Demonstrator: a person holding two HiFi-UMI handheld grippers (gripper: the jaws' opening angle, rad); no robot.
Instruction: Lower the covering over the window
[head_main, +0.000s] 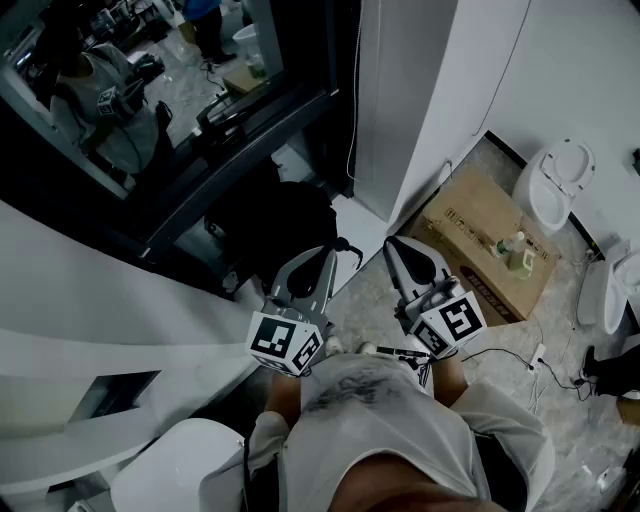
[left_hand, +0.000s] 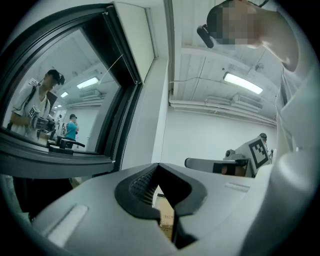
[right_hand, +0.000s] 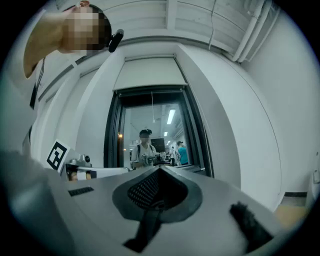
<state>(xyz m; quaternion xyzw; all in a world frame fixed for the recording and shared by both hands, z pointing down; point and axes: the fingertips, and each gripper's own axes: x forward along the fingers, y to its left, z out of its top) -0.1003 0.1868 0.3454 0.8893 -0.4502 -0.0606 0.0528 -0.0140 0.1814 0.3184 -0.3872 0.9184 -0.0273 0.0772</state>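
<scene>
The window (right_hand: 150, 135) has a dark frame, and its glass mirrors a person holding grippers. A white covering (right_hand: 150, 74) sits drawn up at the window's top, with a thin cord (right_hand: 152, 106) hanging from its middle. In the head view the window (head_main: 150, 110) lies at the upper left. My left gripper (head_main: 328, 250) and right gripper (head_main: 392, 243) are held side by side close to my body, well short of the window. The left gripper (left_hand: 159, 167) is shut and holds nothing. The right gripper (right_hand: 160, 170) is also shut and holds nothing.
A black bag (head_main: 280, 225) lies on the floor below the window. A cardboard box (head_main: 480, 235) with a bottle (head_main: 517, 252) on it stands to the right by a white wall corner (head_main: 420, 120). White fixtures (head_main: 560, 180) and cables (head_main: 535, 360) are at the far right.
</scene>
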